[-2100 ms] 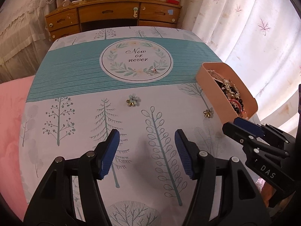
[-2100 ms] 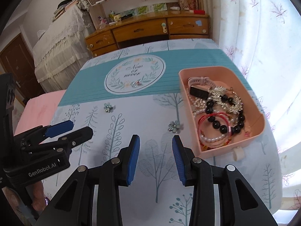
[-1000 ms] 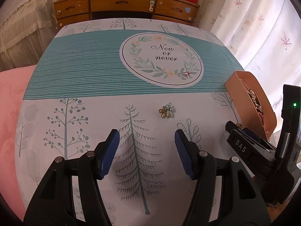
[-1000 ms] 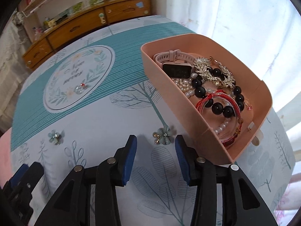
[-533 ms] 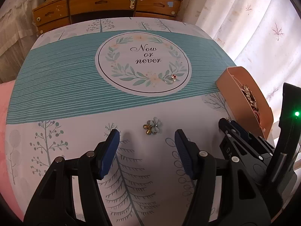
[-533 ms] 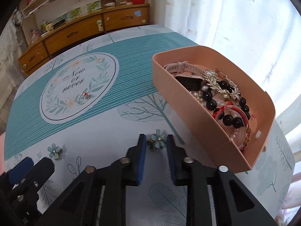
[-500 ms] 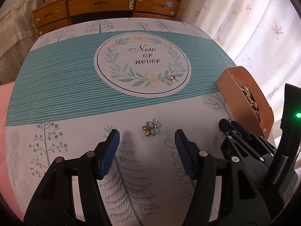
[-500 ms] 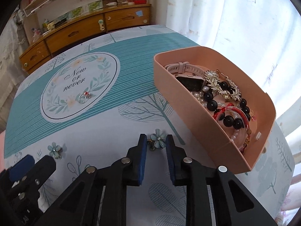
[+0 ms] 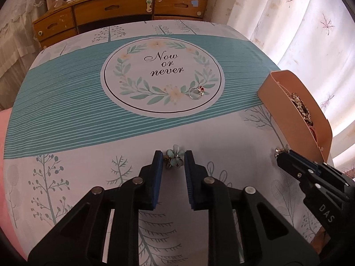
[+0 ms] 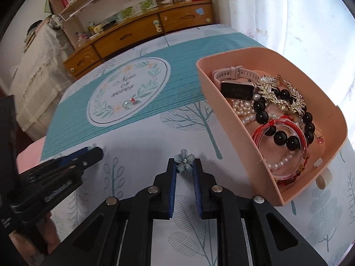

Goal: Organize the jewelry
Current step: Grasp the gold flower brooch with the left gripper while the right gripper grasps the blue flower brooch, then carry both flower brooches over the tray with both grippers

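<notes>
Both grippers pinch tiny, light, fragile flower earrings: left gripper (image 9: pixel 173 160) closed on left earring (image 9: pixel 175 158), right gripper (image 10: pixel 184 163) clamped on right earring (image 10: pixel 184 160). Squeeze petals gently; carry to pink tray (image 10: pixel 230 110).

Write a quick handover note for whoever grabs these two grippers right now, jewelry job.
Left gripper: narrowed around one blue flower earring; contact with the pads is unclear, and it looks to be on the cloth.
Right gripper: shut on the other flower earring, just left of the pink tray.
Done: watch, pearls, black beads and red bangle are in the tray.
Left: both earrings into the tray, then the ring lying on the round "Now or never" print.
</notes>
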Demonstrator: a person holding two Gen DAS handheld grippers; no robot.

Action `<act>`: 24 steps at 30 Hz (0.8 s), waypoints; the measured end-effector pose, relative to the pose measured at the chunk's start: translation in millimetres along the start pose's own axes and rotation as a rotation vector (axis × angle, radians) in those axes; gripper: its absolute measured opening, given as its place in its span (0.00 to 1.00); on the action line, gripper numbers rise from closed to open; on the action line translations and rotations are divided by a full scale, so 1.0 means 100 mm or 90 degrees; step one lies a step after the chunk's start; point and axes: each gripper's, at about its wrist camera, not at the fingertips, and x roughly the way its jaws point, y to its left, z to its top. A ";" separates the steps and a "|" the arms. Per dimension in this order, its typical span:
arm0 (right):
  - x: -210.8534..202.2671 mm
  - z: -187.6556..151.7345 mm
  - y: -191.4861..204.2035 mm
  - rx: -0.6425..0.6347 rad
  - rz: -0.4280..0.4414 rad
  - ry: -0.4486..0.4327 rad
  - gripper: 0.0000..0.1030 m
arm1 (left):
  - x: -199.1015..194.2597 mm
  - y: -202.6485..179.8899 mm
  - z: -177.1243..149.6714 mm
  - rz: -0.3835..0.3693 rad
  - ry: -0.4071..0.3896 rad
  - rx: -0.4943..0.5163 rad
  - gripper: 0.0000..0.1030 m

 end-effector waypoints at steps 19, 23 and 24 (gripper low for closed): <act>-0.96 0.16 -0.55 0.007 0.041 -0.116 0.14 | -0.66 -0.61 0.08 -0.079 -0.050 0.036 0.12; -1.10 0.20 -0.96 0.037 0.034 -0.134 0.14 | -0.74 -0.99 0.19 -0.105 -0.063 0.080 0.13; -1.11 0.21 -1.03 0.042 0.034 -0.137 0.14 | -0.75 -1.09 0.23 -0.110 -0.065 0.094 0.13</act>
